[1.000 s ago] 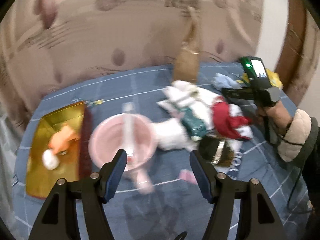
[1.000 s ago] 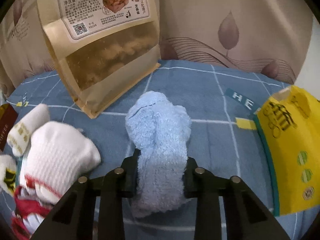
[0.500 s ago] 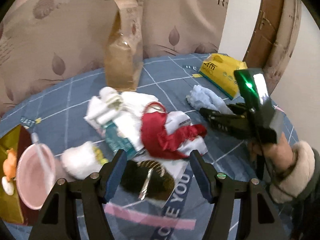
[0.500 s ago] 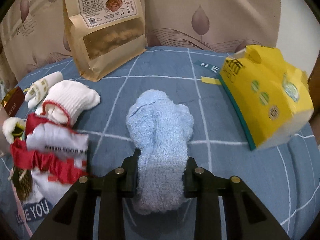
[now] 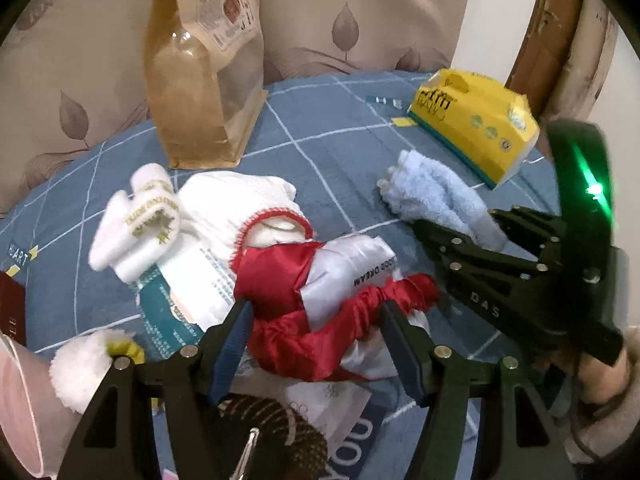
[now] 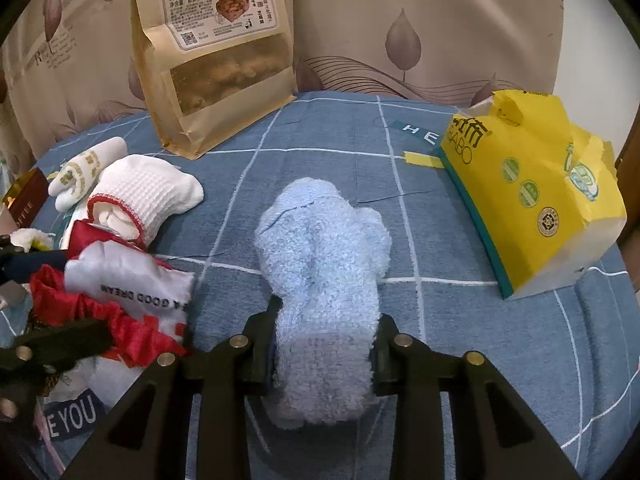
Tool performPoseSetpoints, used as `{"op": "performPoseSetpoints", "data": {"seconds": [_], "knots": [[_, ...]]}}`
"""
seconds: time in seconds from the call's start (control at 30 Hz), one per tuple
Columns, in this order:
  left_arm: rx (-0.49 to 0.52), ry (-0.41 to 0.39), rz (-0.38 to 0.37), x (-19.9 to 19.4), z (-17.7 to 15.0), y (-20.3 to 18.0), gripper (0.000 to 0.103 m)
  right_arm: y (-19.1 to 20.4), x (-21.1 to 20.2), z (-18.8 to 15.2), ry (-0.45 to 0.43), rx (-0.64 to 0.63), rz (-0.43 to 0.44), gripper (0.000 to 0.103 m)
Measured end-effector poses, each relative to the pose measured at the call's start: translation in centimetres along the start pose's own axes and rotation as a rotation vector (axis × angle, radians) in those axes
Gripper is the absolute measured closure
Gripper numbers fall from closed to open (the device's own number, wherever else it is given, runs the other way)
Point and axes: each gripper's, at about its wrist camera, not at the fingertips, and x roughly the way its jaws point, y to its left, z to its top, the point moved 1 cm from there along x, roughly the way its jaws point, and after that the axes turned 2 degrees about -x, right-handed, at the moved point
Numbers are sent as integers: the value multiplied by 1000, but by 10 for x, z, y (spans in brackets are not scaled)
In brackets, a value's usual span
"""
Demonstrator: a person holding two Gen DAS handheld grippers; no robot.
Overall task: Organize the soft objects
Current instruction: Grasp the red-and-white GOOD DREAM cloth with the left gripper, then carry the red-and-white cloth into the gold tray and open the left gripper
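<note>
One blue sock sits between the just-loosening right gripper; left gripper gapes, pile unsorted.

Non-task items on bed
Snack bag upright at far edge; yellow pack at right edge.

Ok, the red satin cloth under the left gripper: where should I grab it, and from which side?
Take the red satin cloth at its bunched fold in the middle, coming down from above with the left gripper, whose open fingers already straddle it. The bunch there stands proud of the white printed pouch; the thin twisted tail lies flatter.
</note>
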Motion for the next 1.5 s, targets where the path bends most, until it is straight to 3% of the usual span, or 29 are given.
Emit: {"op": "performPoseSetpoints", "data": {"seconds": [0.07, 0.17, 0.3, 0.8, 1.5], "knots": [[9, -13, -9, 0, -1, -3, 36, 0, 0, 0, 0, 1, 1, 71], [6, -22, -14, -2, -4, -2, 76, -1, 0, 0, 0, 3, 4, 71], [-18, -6, -49, -6, -8, 4, 84, -1, 0, 0, 0, 4, 5, 71], [14, -72, -105, -60, -16, -3, 87, 0, -1, 0, 0, 3, 5, 71], [-52, -160, 1, -129, -14, 43, 87, 0, 0, 0, 0, 3, 5, 71]]}}
